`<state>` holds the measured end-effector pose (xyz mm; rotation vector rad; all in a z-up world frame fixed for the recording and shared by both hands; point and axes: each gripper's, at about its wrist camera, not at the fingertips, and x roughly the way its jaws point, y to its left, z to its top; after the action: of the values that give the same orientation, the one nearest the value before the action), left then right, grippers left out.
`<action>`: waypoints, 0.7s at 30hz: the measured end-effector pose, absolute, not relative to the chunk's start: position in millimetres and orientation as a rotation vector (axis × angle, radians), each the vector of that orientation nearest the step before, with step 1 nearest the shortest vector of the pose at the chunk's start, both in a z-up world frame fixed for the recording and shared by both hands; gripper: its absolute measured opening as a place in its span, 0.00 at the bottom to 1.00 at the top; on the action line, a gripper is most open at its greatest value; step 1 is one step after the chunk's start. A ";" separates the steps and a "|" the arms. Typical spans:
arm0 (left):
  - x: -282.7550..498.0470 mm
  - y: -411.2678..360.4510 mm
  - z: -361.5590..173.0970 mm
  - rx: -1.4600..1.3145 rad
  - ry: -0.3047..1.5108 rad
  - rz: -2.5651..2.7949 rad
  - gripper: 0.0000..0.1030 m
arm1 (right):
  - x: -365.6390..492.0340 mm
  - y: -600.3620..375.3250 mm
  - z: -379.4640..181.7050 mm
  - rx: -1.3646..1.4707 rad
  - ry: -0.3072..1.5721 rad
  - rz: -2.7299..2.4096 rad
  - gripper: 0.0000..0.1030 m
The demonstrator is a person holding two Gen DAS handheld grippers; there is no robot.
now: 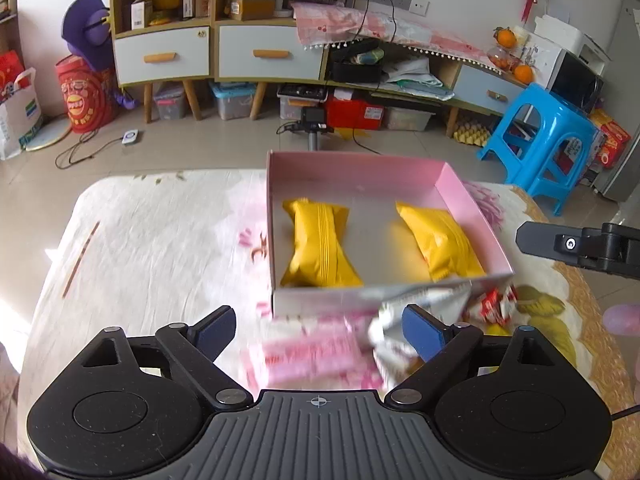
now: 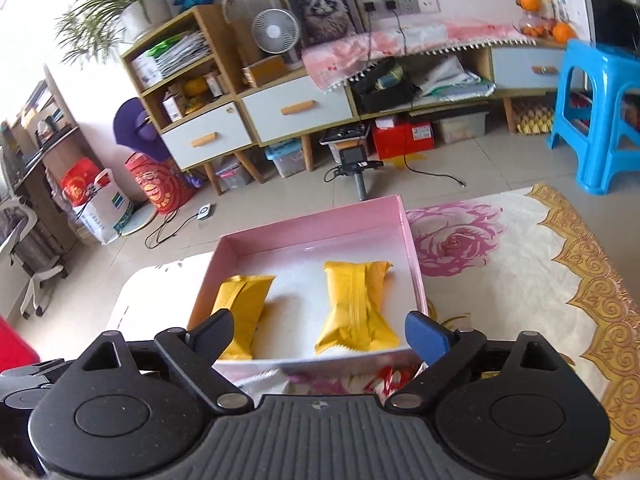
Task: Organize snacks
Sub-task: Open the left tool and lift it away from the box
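A shallow pink box (image 1: 352,172) stands on the flowered tablecloth (image 1: 152,240). Two yellow snack packets lie inside it, one on the left (image 1: 320,248) and one on the right (image 1: 440,240). My left gripper (image 1: 318,320) hovers open in front of the box's near wall, above a blurred pink packet (image 1: 316,352), a white crumpled packet (image 1: 404,308) and red packets (image 1: 492,304). In the right wrist view the same box (image 2: 312,224) holds both yellow packets (image 2: 240,308) (image 2: 356,308). My right gripper (image 2: 320,324) is open over the near wall, holding nothing.
A thin brown stick (image 1: 80,260) lies on the cloth at the left. Beyond the table's far edge are a small camera on a stand (image 1: 314,120), a blue plastic stool (image 1: 540,136) and a low cabinet (image 1: 272,56). The right gripper's finger (image 1: 560,244) reaches in beside the box.
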<state>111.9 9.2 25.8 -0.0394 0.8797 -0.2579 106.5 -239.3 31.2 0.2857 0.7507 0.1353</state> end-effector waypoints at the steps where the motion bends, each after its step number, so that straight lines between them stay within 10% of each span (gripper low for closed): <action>1: 106.6 12.0 25.5 -0.042 0.880 -0.259 0.90 | 102.0 -237.9 32.4 0.279 0.748 0.138 0.86; 21: 23.4 45.3 -29.7 -0.035 0.918 -0.276 0.97 | 28.3 -227.6 -4.9 0.127 0.723 0.213 0.93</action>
<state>23.4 45.3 -29.7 -0.0350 0.9183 -0.2759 28.3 -227.6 -4.9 0.1273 0.7227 0.2132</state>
